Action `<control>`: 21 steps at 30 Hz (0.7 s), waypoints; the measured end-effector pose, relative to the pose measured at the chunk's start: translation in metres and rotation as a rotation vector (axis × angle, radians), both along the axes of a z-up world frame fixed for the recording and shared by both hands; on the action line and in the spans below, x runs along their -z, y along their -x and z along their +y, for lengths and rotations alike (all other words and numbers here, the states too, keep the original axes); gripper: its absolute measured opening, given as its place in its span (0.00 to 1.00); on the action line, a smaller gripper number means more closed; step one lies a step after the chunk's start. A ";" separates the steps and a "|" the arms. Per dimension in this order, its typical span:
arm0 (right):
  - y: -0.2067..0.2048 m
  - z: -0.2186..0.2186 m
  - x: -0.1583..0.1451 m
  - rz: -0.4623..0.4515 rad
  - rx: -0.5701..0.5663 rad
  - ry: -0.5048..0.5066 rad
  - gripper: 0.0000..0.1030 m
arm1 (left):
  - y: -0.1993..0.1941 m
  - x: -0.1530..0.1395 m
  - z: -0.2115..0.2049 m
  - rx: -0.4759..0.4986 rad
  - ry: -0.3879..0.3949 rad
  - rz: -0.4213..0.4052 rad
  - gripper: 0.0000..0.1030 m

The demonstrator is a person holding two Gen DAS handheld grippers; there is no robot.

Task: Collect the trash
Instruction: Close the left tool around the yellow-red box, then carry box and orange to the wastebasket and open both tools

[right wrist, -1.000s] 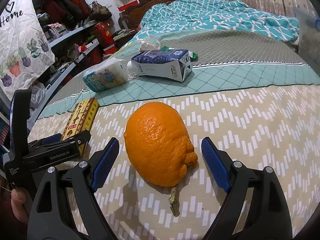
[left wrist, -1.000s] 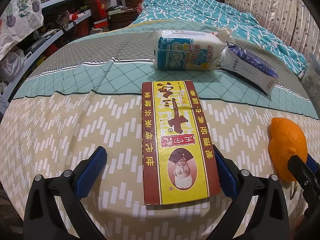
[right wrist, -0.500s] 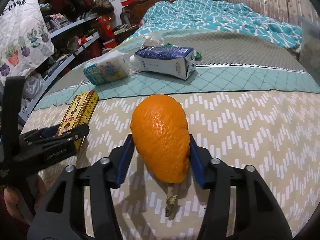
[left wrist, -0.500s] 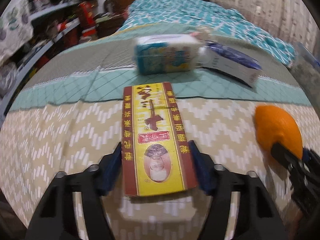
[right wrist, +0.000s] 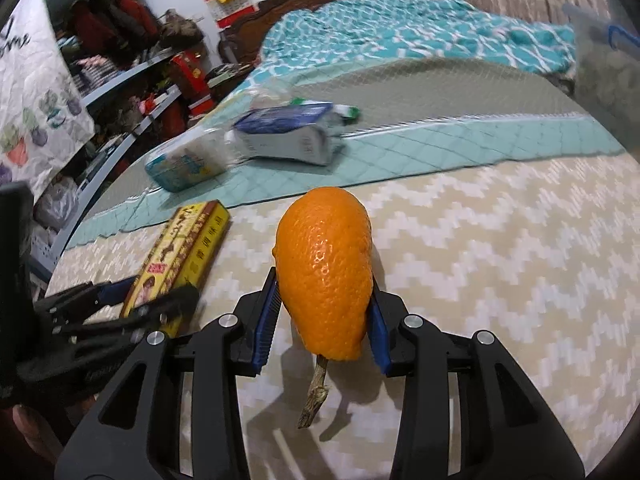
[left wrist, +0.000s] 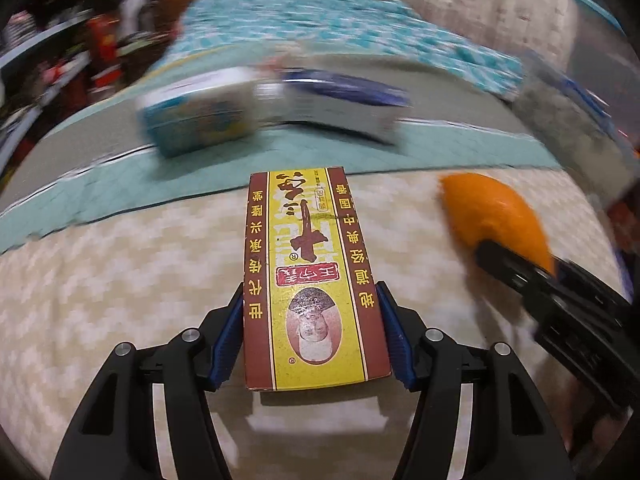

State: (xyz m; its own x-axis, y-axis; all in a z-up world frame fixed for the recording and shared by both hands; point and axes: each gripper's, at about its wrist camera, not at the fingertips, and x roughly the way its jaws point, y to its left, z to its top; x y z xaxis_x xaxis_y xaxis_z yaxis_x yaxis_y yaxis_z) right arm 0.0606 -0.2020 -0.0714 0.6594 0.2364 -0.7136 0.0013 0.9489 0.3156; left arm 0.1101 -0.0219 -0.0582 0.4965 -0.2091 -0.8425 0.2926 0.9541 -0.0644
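Observation:
A long red and yellow carton box (left wrist: 308, 264) is clamped by its long sides between the blue pads of my left gripper (left wrist: 310, 292), its near end a little off the bed cover. The same box (right wrist: 184, 248) shows at the left of the right wrist view. An orange fruit (right wrist: 326, 240) with a dry stem (right wrist: 316, 392) sits between the pads of my right gripper (right wrist: 323, 280). The jaws are closing and both pads press on its sides. From the left wrist view the orange (left wrist: 496, 216) is at the right.
Everything lies on a bed with a beige zigzag cover (right wrist: 500, 240). Farther back rest a tissue pack (right wrist: 184, 162) and a blue and white carton (right wrist: 288, 132). A teal quilt (right wrist: 400, 32) is bunched at the headboard. Cluttered shelves (right wrist: 132, 80) run along the left.
Both grippers went from wide open to closed, the left on the box and the right on the orange. Both objects have since shifted and the background is now blurred by motion.

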 end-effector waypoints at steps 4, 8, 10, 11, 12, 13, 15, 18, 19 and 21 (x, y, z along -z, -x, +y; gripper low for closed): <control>0.009 -0.055 -0.003 0.000 0.088 0.020 0.40 | -0.002 -0.002 -0.061 0.200 0.064 0.053 0.56; 0.017 -0.131 -0.006 0.011 0.214 -0.005 0.40 | -0.014 -0.006 -0.137 0.369 0.076 0.062 0.56; 0.022 -0.171 -0.009 0.005 0.289 -0.009 0.40 | -0.019 -0.006 -0.173 0.431 0.077 0.064 0.56; 0.025 -0.192 -0.011 -0.001 0.325 -0.005 0.40 | -0.024 -0.007 -0.202 0.479 0.079 0.068 0.56; 0.028 -0.208 -0.013 -0.005 0.352 0.000 0.40 | -0.026 -0.007 -0.221 0.508 0.081 0.072 0.56; 0.031 -0.231 -0.014 -0.009 0.391 0.002 0.40 | -0.027 -0.007 -0.241 0.534 0.081 0.074 0.56; 0.038 -0.270 -0.013 -0.007 0.460 -0.013 0.40 | -0.030 -0.007 -0.289 0.603 0.079 0.083 0.56; 0.047 -0.329 -0.010 -0.011 0.540 -0.078 0.41 | -0.036 -0.007 -0.352 0.682 0.073 0.083 0.56; 0.048 -0.346 -0.011 -0.018 0.559 -0.082 0.43 | -0.038 -0.006 -0.375 0.708 0.075 0.083 0.56; 0.050 -0.366 -0.017 -0.030 0.589 -0.067 0.43 | -0.041 -0.005 -0.409 0.738 0.068 0.080 0.56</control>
State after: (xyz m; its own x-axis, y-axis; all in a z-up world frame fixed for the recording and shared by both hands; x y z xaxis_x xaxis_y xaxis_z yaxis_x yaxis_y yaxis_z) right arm 0.0109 -0.5684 -0.0545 0.7130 -0.1316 -0.6887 0.5118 0.7691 0.3829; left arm 0.1509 -0.4310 -0.0536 0.1446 -0.5174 -0.8434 0.8473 0.5049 -0.1645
